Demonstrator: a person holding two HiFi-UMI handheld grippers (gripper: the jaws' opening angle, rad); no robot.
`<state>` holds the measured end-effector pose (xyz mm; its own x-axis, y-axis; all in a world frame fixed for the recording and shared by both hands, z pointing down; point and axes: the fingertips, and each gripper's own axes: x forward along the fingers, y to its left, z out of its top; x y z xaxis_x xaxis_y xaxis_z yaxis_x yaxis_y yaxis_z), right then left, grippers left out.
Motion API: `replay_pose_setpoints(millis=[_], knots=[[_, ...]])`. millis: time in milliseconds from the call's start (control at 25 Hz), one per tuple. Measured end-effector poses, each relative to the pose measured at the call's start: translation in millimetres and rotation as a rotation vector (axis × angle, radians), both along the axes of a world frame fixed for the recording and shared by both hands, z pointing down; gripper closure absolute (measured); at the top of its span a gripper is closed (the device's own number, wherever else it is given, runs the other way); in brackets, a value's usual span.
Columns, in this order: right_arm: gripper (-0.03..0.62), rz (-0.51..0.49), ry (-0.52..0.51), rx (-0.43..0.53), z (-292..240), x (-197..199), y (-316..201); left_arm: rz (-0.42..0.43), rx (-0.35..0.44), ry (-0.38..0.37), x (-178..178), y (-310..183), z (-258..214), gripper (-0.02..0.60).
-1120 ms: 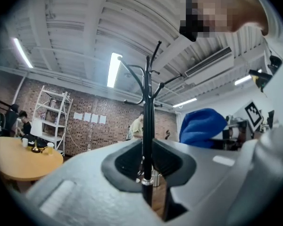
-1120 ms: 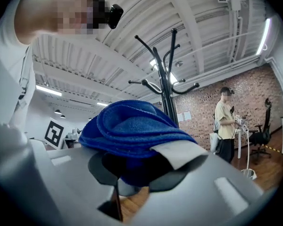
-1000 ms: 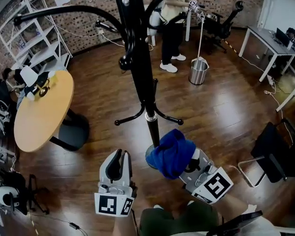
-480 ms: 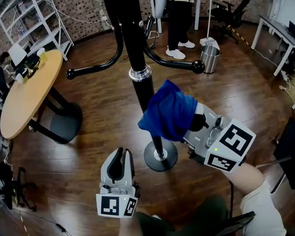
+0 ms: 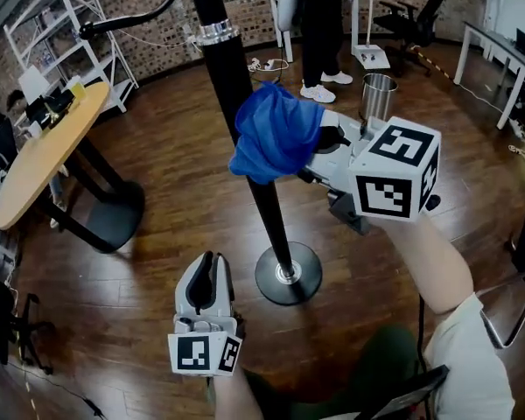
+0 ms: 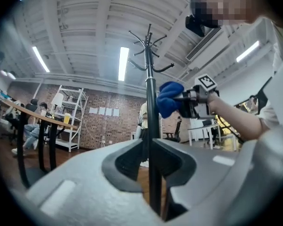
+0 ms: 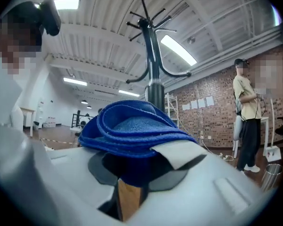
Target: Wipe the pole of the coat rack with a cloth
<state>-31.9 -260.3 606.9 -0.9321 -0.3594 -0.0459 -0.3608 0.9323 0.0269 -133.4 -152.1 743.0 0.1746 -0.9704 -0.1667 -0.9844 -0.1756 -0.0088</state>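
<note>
Where cloth (image 5: pixel 276 143) meets pole (image 5: pixel 267 217), right gripper (image 5: pixel 308 151) raised

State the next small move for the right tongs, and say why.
Probably slide the cloth up the pole toward the silver collar. The right tongs are shut on the cloth, which sits against the pole at mid-height, and bare pole runs from there up to the collar.

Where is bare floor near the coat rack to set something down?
Bare wood floor lies between the rack's base and the round table's foot, also between pole and metal bin. Crowded: mid-pole, where the right tongs hold the blue cloth.
</note>
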Motion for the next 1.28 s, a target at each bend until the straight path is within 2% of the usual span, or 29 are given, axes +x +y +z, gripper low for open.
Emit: replay_pose_setpoints(millis=[240, 360, 600, 760, 960, 1080, 1160, 1280], knots=[[0.493, 0.023, 0.004, -0.116, 175.0, -2.7, -6.9, -0.022, 0.038, 0.049, -2.4, 8.1, 27.4, 0.52], [0.493, 0.03, 0.022, -0.178, 261.5, -12.3, -17.0, -0.027, 0.049, 0.043, -5.9, 10.9, 29.4, 0.52], [0.493, 0.075, -0.058, -0.276, 405.9, -10.3, -30.6, -0.047, 0.048, 0.061, -14.4, 17.5, 40.7, 0.52], [0.493, 0.146, 0.029, -0.329, 517.7, -6.3, -29.2, -0.043, 0.044, 0.078, -19.0, 21.5, 47.2, 0.52], [0.494, 0.257, 0.136, -0.51, 655.1, -5.9, -16.1, -0.037, 0.034, 0.079, -27.1, 22.1, 55.4, 0.52], [0.494, 0.283, 0.189, -0.56, 705.1, -11.7, 0.4, -0.037, 0.016, 0.081, -30.6, 21.7, 61.7, 0.52], [0.494, 0.291, 0.215, -0.56, 719.0, -14.5, 8.8, -0.032, 0.012, 0.078, -28.6, 22.0, 65.3, 0.52], [0.494, 0.329, 0.221, -0.468, 683.2, -26.5, 11.9, -0.027, -0.001, 0.074, -29.2, 22.0, 74.3, 0.52]])
